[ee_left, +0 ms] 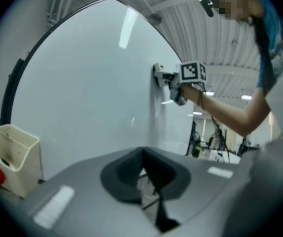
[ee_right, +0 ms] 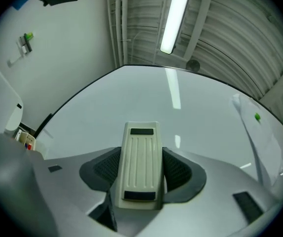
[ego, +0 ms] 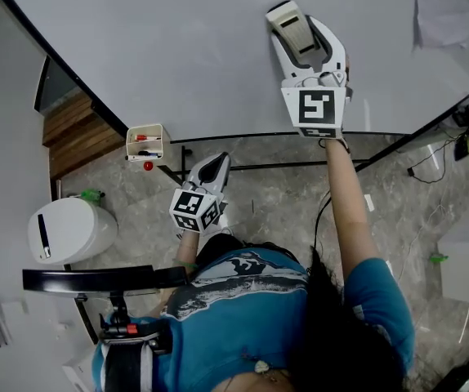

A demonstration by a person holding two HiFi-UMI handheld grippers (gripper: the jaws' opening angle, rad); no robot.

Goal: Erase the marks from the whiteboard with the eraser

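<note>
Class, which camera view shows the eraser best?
The right gripper view: the eraser sits large in the centre, ribbed back clear, clamped in the right hand-held gripper. The head view shows it from above, against the whiteboard. The left gripper view shows it small and far off.

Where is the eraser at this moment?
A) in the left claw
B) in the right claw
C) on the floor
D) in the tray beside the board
B: the right claw is shut on the eraser; the left claw holds nothing.
</note>
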